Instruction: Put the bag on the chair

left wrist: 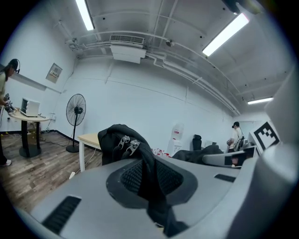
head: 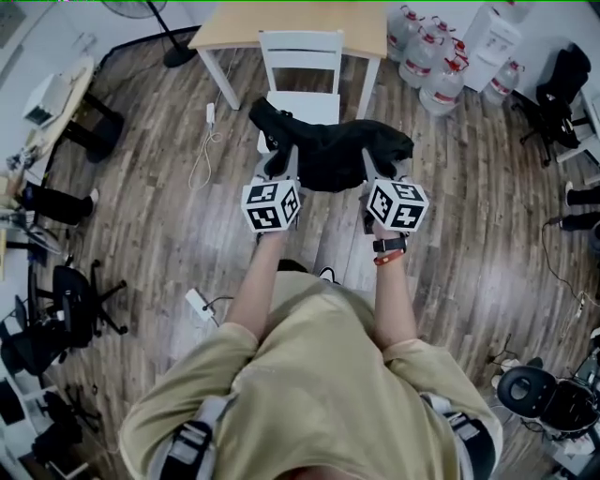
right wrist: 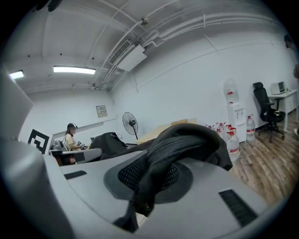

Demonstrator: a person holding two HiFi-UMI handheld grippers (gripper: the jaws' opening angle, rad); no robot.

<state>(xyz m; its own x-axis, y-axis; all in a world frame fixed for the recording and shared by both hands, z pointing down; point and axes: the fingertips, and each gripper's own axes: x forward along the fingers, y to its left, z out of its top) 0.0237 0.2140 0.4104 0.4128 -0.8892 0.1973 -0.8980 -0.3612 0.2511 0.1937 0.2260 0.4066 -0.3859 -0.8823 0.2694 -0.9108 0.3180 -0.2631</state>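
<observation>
A black bag of soft, crumpled fabric (head: 333, 150) hung in the air in the upper middle of the head view, stretched sideways between two grey plastic grippers and sagging in loose folds. It was just in front of a white wooden chair with a slatted back (head: 300, 52). The bag's upper left end overlapped the front of the flat seat in the picture, but whether it touched the seat could not be told. The left gripper (head: 279, 157) had its jaws almost together, pinched on a black strap-like fold of the bag. In the left gripper view that fold ran down across the dark, mesh-textured pad, and two small silver metal zipper pulls (left wrist: 128, 142) glinted on the rounded hump of cloth above it. The right gripper (head: 371, 167) had its jaws just as narrowly closed on the bag's other side. In its own view a thick roll of fabric edged with a ribbed zipper track arched over the pad and was clamped there. Each gripper carried a white cube printed with black square markers. Behind the chair stood a table with a pale wooden top and white legs (head: 291, 23), and to its right a cluster of clear plastic water bottles (head: 431, 61). The floor was of streaked brown wood-grain planks (head: 159, 197).
</observation>
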